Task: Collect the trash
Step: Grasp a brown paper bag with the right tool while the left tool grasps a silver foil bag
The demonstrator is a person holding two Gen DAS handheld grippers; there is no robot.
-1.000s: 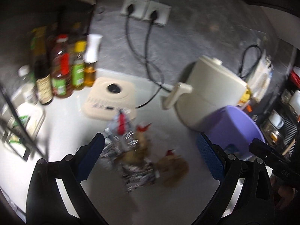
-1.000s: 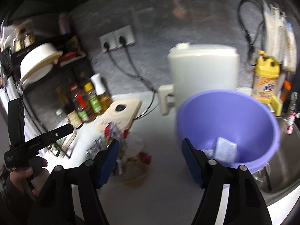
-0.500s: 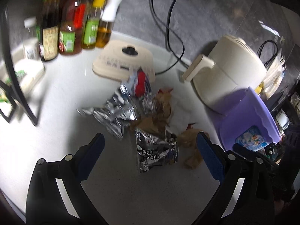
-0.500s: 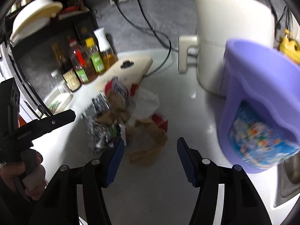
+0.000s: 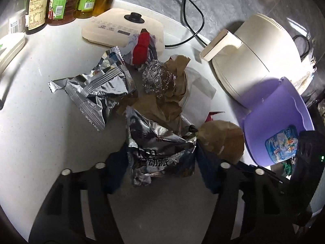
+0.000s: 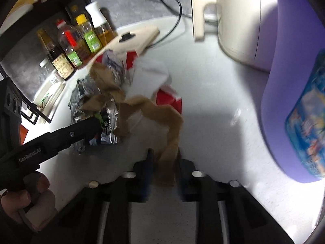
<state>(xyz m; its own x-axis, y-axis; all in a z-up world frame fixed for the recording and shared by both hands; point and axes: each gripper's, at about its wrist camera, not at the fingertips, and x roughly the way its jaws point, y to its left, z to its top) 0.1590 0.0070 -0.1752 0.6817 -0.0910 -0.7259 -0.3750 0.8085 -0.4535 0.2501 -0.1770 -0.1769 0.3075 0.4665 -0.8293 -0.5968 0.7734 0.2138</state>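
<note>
Both tongs have dropped from above the white surface into the trash pile since a second ago, when they hovered spread wide over it. The left tongs, then fully spread, are closing around a crumpled foil bag, its printed face between the blue pads; the pads sit at the bag's edges, though whether they press it yet cannot be told. The right tongs are also closing, nearly together, with a strip of brown paper pinched between them and trailing back into the pile.

Beyond the foil bag lie a second foil bag, a foil ball, more brown paper, a white sheet and a red wrapper touching the flat cream appliance. Right of the foil bag stands the purple bin, tipped towards the pile, a blue packet inside; half a second ago it appeared further off. The cream air fryer stands behind the bin, sauce bottles far left of it. A hand grips the left tool's handle
</note>
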